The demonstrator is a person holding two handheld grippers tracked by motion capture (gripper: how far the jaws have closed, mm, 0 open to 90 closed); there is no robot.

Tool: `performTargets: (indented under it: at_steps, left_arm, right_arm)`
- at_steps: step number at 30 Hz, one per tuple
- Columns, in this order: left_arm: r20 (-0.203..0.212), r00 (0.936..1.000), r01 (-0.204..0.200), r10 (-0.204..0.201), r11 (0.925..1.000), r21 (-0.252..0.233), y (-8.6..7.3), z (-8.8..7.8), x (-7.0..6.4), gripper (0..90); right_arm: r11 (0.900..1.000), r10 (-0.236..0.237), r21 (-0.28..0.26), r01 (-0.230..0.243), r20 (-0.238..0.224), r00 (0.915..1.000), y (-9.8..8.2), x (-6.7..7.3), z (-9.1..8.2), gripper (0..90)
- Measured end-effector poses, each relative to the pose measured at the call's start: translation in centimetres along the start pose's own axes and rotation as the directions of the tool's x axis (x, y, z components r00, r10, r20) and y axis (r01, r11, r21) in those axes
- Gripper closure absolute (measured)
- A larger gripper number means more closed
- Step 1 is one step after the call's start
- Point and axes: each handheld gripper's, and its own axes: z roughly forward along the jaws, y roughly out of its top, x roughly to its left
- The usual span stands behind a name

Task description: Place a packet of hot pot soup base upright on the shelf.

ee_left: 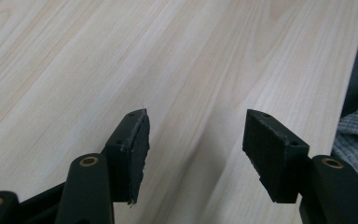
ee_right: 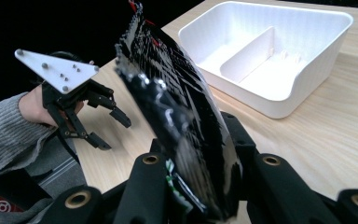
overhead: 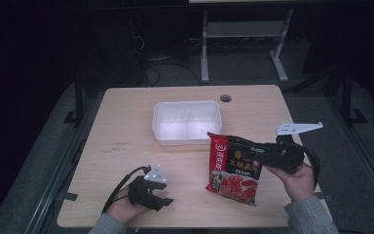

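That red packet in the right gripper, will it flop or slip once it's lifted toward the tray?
The packet is probably semi-floppy: gripped at one edge by the right gripper, it holds its shape yet bulges. Its glossy film may slip between the pads. It looks light, so it should drop flat into the tray, not tip.

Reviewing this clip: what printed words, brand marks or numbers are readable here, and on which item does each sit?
Nothing can be quoted for certain.
Red and black food packet, held in the right tool: a white brand panel and large gold Chinese characters on its front, too blurred to read.
White two-compartment tray: no lettering visible.
Wooden table: no lettering visible.
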Motion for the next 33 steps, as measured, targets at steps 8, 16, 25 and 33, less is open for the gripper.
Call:
performTargets:
  at_steps: [8,16,25,33]
  left_arm:
    - [-0.005,0.9999,0.011,-0.011,0.9999,0.010,-0.4,0.4,0.3,37.6]
    - [-0.001,0.9999,0.014,-0.014,0.9998,-0.015,-0.2,0.3,0.2,36.8]
    - [-0.008,1.0000,0.005,-0.005,0.9999,-0.016,-0.2,0.2,0.3,36.2]
    - [-0.022,0.9997,-0.005,0.005,0.9999,-0.009,-0.3,0.1,0.5,36.4]
  right_arm:
    - [1.000,-0.027,-0.004,0.027,0.011,0.9996,2.3,0.0,0.1,73.9]
    - [0.999,-0.049,-0.003,0.049,-0.001,0.9988,5.1,-0.3,1.3,73.7]
    - [0.998,-0.068,0.009,0.068,0.009,0.9977,8.1,-0.2,3.1,73.8]
    - [0.997,-0.071,0.009,0.070,0.025,0.9972,10.4,-0.6,4.5,73.7]
